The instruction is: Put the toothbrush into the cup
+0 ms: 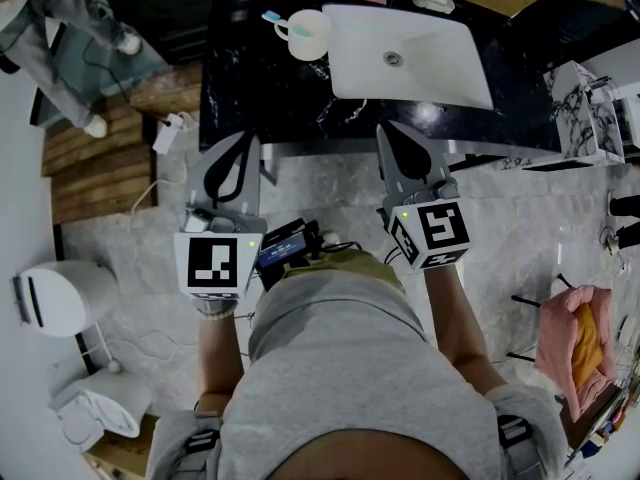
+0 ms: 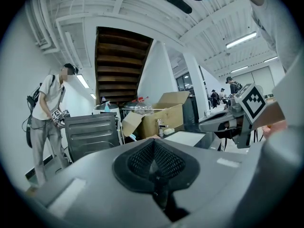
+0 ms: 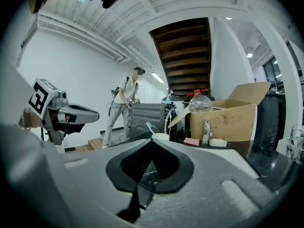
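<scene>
Toothbrush [image 1: 274,17] | stands in white cup [image 1: 310,35] near the black countertop [image 1: 260,98] back-left corner, beside the sink basin [image 1: 440,73] | left gripper [image 1: 243,146] and right gripper [image 1: 388,136]: jaws pressed together, empty, off the front edge | task looks done, nothing left

left gripper [image 1: 248,144]: jaws pressed together tip to tip, pointing forward | right gripper [image 1: 386,130]: jaws pressed together tip to tip, pointing forward, well apart from the left's fingers | forearms: both extended forward
</scene>
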